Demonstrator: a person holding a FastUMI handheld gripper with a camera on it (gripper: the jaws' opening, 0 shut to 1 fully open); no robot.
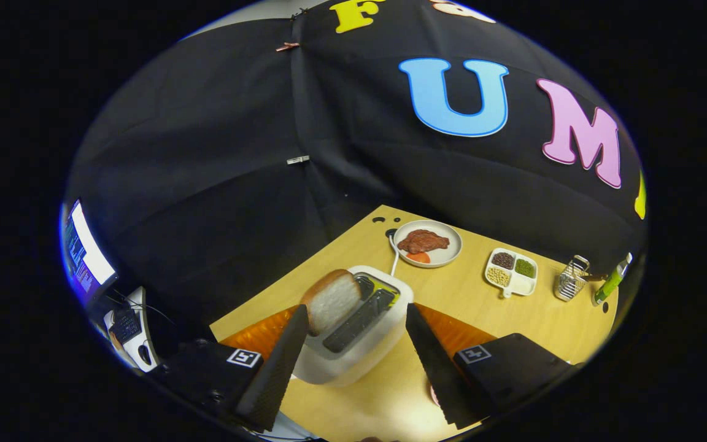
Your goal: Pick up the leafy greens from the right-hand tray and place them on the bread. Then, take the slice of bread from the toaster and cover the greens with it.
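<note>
The bread-fetching step is in hand: the tool (353, 350) hangs released above the toaster (353, 331), lower centre; next, centre both fingers around the bread slice (332, 301).

I've got the slice of bread (331, 301) in sight: pale crumb, tan crust, rounded top, standing up out of one slot of the white toaster (353, 344) and leaning a little. The slot beside it looks dark and vacant. The toaster sits on the wooden table, between my gripper (353, 344) fingers, which are spread wide, touching neither bread nor toaster.
</note>
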